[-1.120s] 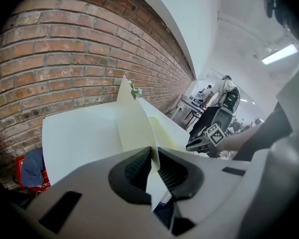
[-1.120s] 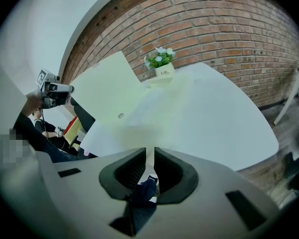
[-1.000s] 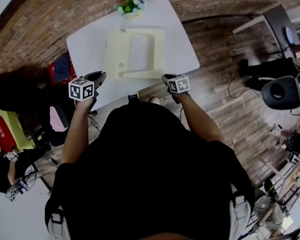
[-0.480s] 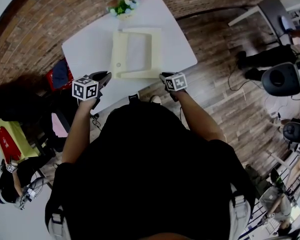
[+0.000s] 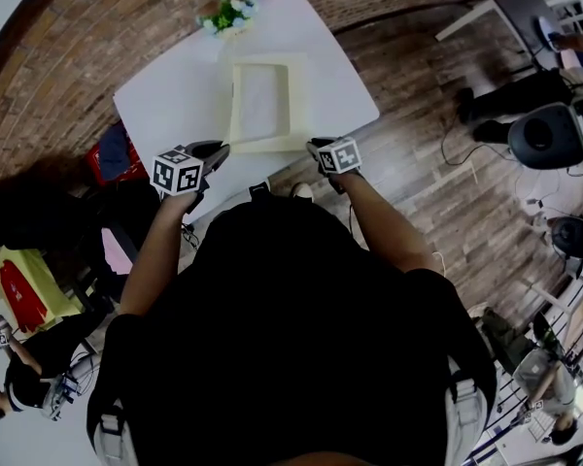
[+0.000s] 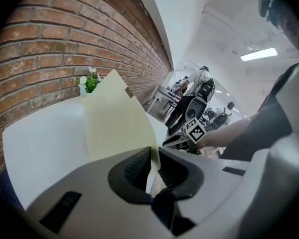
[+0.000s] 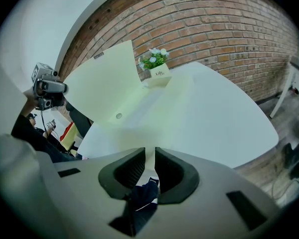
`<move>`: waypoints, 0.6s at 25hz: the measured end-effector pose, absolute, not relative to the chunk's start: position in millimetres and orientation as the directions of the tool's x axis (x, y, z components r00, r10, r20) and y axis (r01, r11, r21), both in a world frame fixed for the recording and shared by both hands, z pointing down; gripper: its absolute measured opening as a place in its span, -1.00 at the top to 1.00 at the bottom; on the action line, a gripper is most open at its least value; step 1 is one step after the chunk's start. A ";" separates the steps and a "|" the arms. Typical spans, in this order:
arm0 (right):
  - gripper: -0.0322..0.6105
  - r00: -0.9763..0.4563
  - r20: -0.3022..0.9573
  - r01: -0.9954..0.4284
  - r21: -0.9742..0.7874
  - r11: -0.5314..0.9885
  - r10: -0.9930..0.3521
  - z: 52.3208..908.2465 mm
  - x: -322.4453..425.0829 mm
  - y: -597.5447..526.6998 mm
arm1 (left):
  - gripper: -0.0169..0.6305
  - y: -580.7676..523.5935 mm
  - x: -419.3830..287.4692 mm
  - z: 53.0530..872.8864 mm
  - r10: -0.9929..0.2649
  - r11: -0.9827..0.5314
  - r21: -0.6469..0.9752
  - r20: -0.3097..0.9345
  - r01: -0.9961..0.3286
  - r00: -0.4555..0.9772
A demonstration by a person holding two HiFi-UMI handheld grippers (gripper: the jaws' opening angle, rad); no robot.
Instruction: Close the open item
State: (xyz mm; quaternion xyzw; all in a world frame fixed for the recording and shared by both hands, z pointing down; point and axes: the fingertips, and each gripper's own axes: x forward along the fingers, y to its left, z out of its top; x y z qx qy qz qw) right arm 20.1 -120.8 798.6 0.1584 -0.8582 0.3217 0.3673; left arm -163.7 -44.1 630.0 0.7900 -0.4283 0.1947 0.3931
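A pale yellow folder lies open on the white table. Its left cover stands nearly on edge, and its right side lies flat. My left gripper is shut on the near edge of that raised cover; the thin sheet runs between its pads. My right gripper is shut on the folder's near right edge, and a pale strip shows between its jaws. The raised cover has a small round snap. In the left gripper view the right gripper shows past the cover.
A small potted plant stands at the table's far edge, just beyond the folder. A brick wall runs behind the table. To the left are a dark bag and red items, with chairs and equipment on the right over the wood floor.
The left cover has swung up from lying flat to standing almost on edge. My left gripper has moved right with it. The right gripper has stayed in place.
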 end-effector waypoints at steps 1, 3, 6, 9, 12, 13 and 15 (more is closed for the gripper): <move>0.66 -0.679 0.733 -0.510 -0.435 0.741 -0.037 798.9 20.4 -120.7 | 0.84 -45.3 -160.2 630.7 -0.518 -0.331 0.458 0.643 -0.825 0.564; 0.63 -0.673 0.738 -0.518 -0.428 0.740 -0.044 799.8 21.2 -121.4 | 0.84 -48.1 -153.4 632.1 -0.509 -0.345 0.459 0.641 -0.818 0.574; 0.53 -0.662 0.748 -0.529 -0.415 0.741 -0.054 801.2 23.1 -123.4 | 0.84 -51.2 -143.7 635.3 -0.488 -0.371 0.458 0.644 -0.808 0.589; 0.52 -0.660 0.749 -0.530 -0.411 0.742 -0.058 800.7 21.4 -124.3 | 0.84 -54.3 -136.6 638.9 -0.467 -0.393 0.465 0.642 -0.793 0.608; 0.52 -0.663 0.747 -0.535 -0.417 0.735 -0.059 801.2 21.0 -124.7 | 0.84 -58.8 -129.8 642.1 -0.450 -0.406 0.477 0.638 -0.779 0.625; 0.52 -0.663 0.747 -0.537 -0.420 0.731 -0.058 801.7 21.3 -124.5 | 0.84 -60.0 -127.3 643.2 -0.443 -0.411 0.482 0.636 -0.774 0.632; 0.52 -0.661 0.748 -0.539 -0.421 0.729 -0.057 801.7 22.0 -124.4 | 0.84 -61.6 -121.7 644.9 -0.429 -0.422 0.489 0.634 -0.763 0.644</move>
